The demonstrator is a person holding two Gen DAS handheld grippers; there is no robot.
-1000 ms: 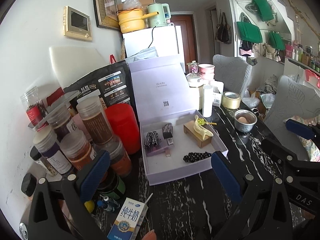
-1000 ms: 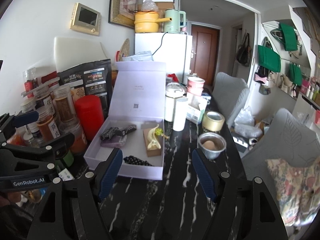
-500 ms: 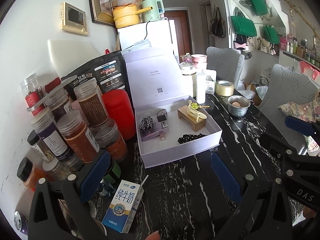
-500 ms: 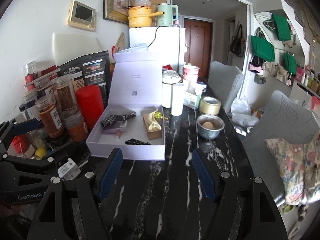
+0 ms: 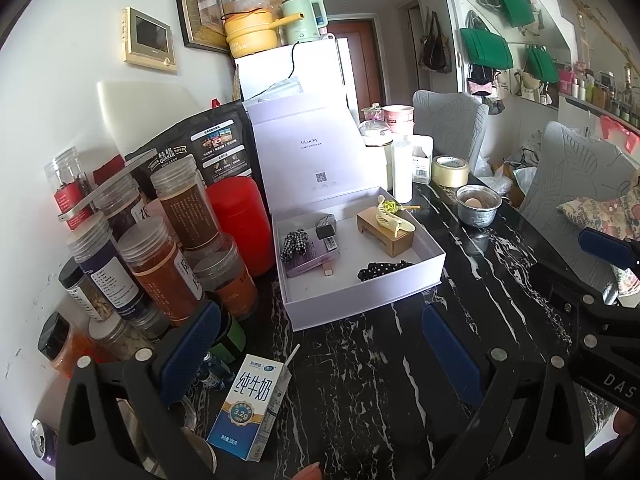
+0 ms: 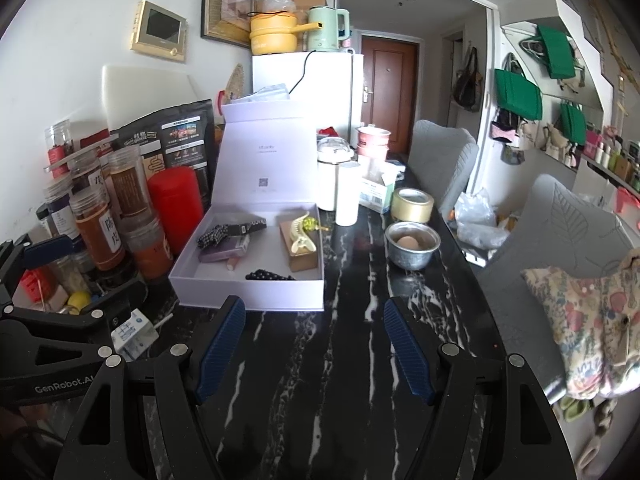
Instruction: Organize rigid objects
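An open lavender box (image 5: 400, 280) (image 6: 248, 300) sits on the black marble table with its lid upright. Inside lie a cream hair claw (image 5: 390, 214) (image 6: 302, 236) on a small brown carton, a checkered hair tie (image 5: 294, 242), a purple flat case (image 5: 312, 260), a small black box (image 5: 326, 226) and a dotted black hair band (image 5: 380, 270) (image 6: 270, 276). My left gripper (image 5: 320, 352) is open and empty, well short of the box. My right gripper (image 6: 314, 352) is open and empty, also short of the box.
Spice jars (image 5: 160, 264) and a red canister (image 5: 240, 220) crowd the left side. A milk carton (image 5: 250, 408) lies by my left gripper. A metal bowl with an egg (image 6: 412, 244), a tape roll (image 6: 412, 204) and white bottles (image 6: 346, 194) stand right of the box. Chairs line the right edge.
Both grippers have pulled back from the box, which now looks smaller and farther. More of the table, the jars and the milk carton have come into view. Both stay open.
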